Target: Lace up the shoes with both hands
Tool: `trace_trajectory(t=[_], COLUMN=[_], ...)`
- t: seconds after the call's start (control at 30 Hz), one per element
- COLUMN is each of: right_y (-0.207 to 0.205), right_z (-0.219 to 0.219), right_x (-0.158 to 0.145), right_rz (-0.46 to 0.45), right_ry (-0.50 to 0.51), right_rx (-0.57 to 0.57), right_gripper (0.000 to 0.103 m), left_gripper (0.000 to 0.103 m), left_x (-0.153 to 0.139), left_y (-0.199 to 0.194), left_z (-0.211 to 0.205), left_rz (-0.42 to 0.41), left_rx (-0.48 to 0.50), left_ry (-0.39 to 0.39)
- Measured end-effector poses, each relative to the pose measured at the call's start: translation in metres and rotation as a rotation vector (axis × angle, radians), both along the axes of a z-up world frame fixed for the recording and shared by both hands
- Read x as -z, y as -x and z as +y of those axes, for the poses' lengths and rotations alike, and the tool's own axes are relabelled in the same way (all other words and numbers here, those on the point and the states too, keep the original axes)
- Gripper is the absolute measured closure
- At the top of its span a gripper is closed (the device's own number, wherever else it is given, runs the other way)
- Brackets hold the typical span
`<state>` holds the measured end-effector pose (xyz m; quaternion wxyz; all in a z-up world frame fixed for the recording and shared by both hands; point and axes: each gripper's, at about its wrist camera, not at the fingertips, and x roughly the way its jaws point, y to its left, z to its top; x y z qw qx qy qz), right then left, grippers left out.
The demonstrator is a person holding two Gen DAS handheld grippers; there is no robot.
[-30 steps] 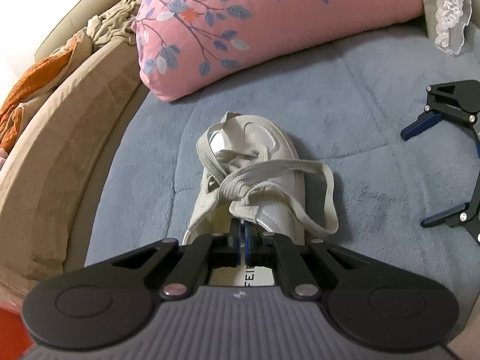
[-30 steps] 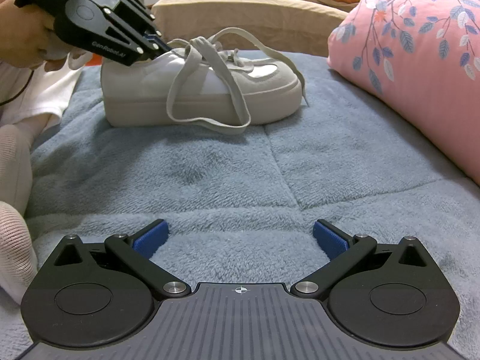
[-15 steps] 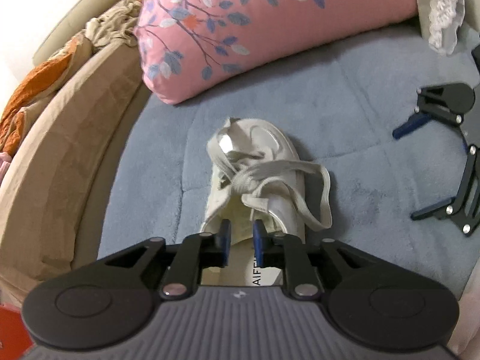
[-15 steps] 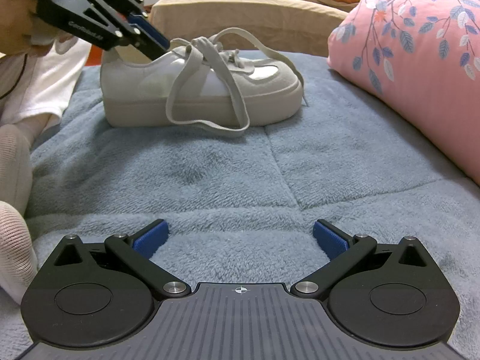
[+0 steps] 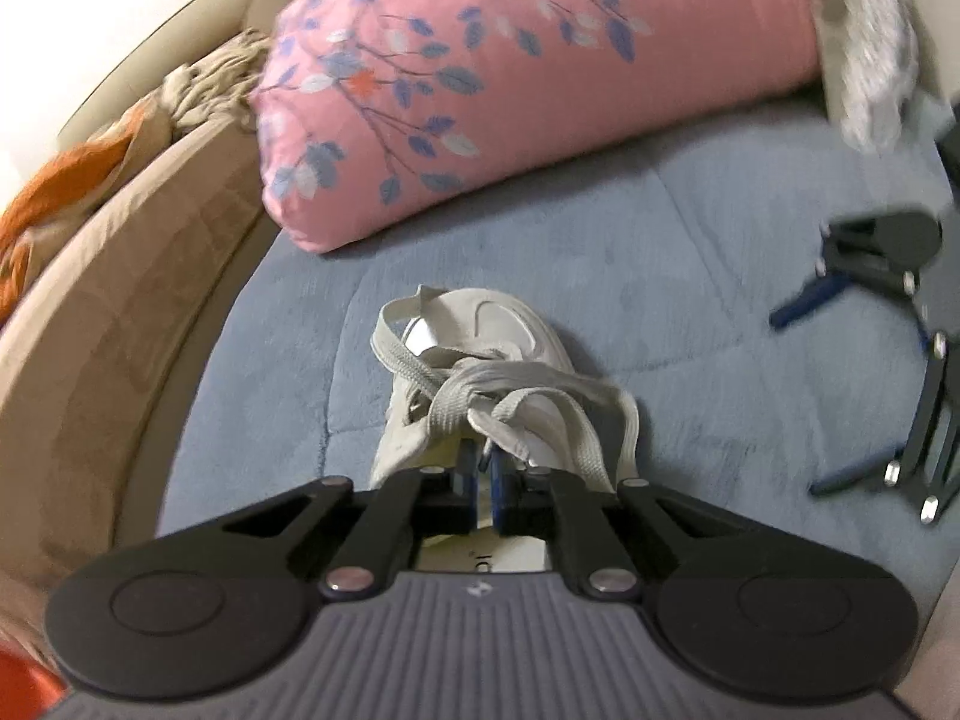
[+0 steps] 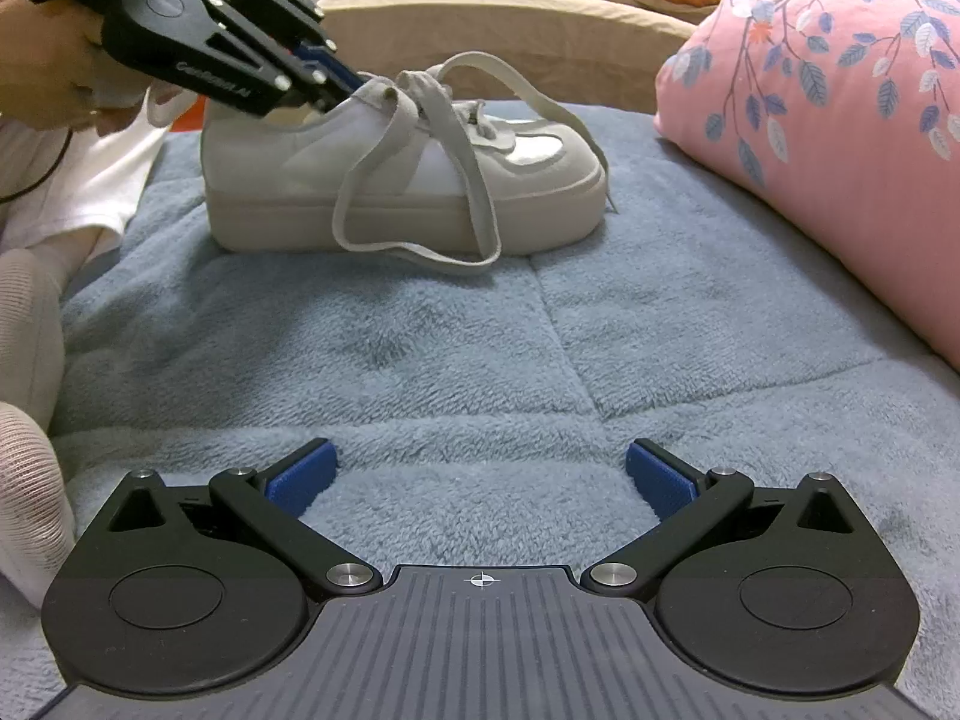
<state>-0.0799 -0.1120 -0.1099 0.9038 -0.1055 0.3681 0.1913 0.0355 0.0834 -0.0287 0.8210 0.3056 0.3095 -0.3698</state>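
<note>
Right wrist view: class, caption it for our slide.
Open right claw rests on the blue blanket while the left claw reaches the white shoe.

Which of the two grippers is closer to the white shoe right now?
The left gripper: its tips are at the collar of the white shoe, by the laces. The right gripper sits back on the blue blanket, well apart, jaws wide.

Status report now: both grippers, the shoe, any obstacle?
Left gripper nearly shut at shoe collar, grip on lace unclear. Right gripper open, low over blanket. Nothing between it and shoe.
</note>
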Motion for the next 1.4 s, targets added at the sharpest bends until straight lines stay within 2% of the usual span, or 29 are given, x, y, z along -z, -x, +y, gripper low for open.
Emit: trace_trajectory(t=[0.17,0.27,0.43,0.6,0.63,0.7,0.83,0.97,1.07,1.17,1.23,1.27,1.3,1.33,1.37,1.4], right_y=[0.000,0.000,0.000,0.000,0.000,0.000,0.000,0.000,0.000,0.000,0.000,0.000,0.000,0.000,0.000,0.000], right_z=[0.000,0.000,0.000,0.000,0.000,0.000,0.000,0.000,0.000,0.000,0.000,0.000,0.000,0.000,0.001,0.001], right_x=[0.000,0.000,0.000,0.000,0.000,0.000,0.000,0.000,0.000,0.000,0.000,0.000,0.000,0.000,0.000,0.000], right_rz=[0.000,0.000,0.000,0.000,0.000,0.000,0.000,0.000,0.000,0.001,0.001,0.001,0.001,0.001,0.001,0.001], right_ry=[0.000,0.000,0.000,0.000,0.000,0.000,0.000,0.000,0.000,0.000,0.000,0.000,0.000,0.000,0.000,0.000], right_rx=[0.000,0.000,0.000,0.000,0.000,0.000,0.001,0.001,0.001,0.001,0.001,0.001,0.001,0.001,0.001,0.001], right_gripper=[0.000,0.000,0.000,0.000,0.000,0.000,0.000,0.000,0.000,0.000,0.000,0.000,0.000,0.000,0.000,0.000], left_gripper=[0.099,0.100,0.103,0.103,0.102,0.089,0.085,0.076,0.067,0.067,0.064,0.054,0.034,0.022,0.003,0.001], left_x=[0.000,0.001,0.006,0.005,0.004,-0.001,-0.018,-0.040,-0.047,-0.044,-0.048,-0.053,-0.058,-0.064,-0.069,-0.073], left_y=[-0.003,-0.006,-0.006,-0.004,-0.002,0.003,0.002,0.006,0.013,0.019,0.030,0.037,0.045,0.053,0.058,0.055], left_z=[0.001,0.001,0.001,0.004,0.005,0.007,0.013,0.017,0.011,0.006,0.007,0.007,0.006,0.006,0.006,0.008], left_rz=[0.027,0.041,0.042,0.061,0.064,0.056,0.033,-0.010,-0.029,0.013,0.040,0.024,-0.030,-0.084,-0.121,-0.114], left_rx=[-0.073,-0.104,-0.113,-0.103,-0.099,-0.092,-0.151,-0.204,-0.189,-0.153,-0.075,-0.038,-0.016,0.005,0.007,-0.022], left_ry=[-0.001,-0.029,-0.101,-0.136,-0.132,-0.117,-0.057,0.042,0.048,0.033,0.084,0.112,0.127,0.143,0.159,0.179])
